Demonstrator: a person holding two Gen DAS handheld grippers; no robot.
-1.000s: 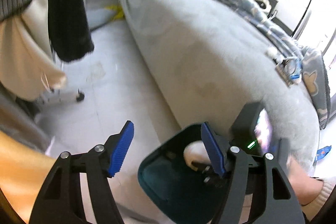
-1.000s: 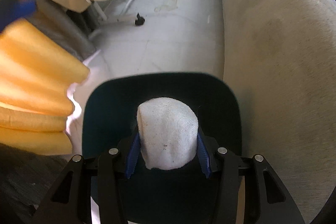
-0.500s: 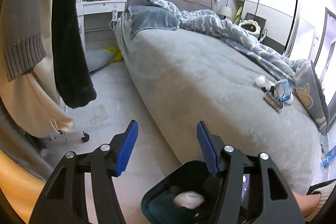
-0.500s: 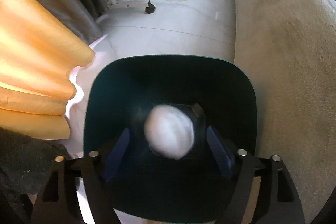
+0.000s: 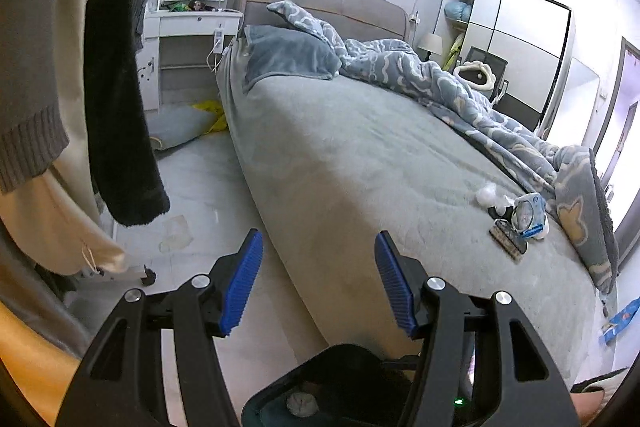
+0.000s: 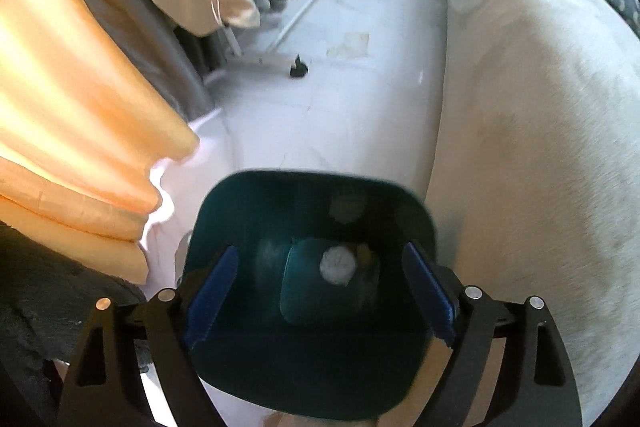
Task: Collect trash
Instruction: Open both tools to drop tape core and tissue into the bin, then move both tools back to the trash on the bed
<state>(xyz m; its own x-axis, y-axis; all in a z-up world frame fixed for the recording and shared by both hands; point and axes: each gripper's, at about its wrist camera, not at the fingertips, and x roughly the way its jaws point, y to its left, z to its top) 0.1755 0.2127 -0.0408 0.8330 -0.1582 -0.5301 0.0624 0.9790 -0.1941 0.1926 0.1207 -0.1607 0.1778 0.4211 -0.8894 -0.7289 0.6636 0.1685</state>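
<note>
A dark teal bin [image 6: 420, 211] stands on the floor beside the bed. A white crumpled wad [image 6: 338, 265] lies at its bottom, also seen from the left wrist as a wad [image 5: 302, 403] inside the bin [image 5: 340, 355]. My right gripper [image 6: 320, 250] hangs over the bin's mouth, its jaws opening wide with nothing between them. My left gripper [image 5: 319, 235] is open and empty, facing the bed. On the bed's right side lie a white wad [image 5: 488, 194], a blue-white packet [image 5: 528, 213] and a dark wrapper [image 5: 508, 243].
The grey bed [image 5: 360, 167] fills the right, with a rumpled blue blanket [image 5: 440, 83]. Clothes [image 5: 120, 107] hang on a wheeled rack at left, next to an orange curtain [image 6: 80, 107]. A blue packet [image 5: 622, 319] lies on the floor at far right.
My right gripper let go of the white wad, which dropped to the bin's bottom, and its jaws spread wide as it rose. My left gripper rose and tilted up toward the bed.
</note>
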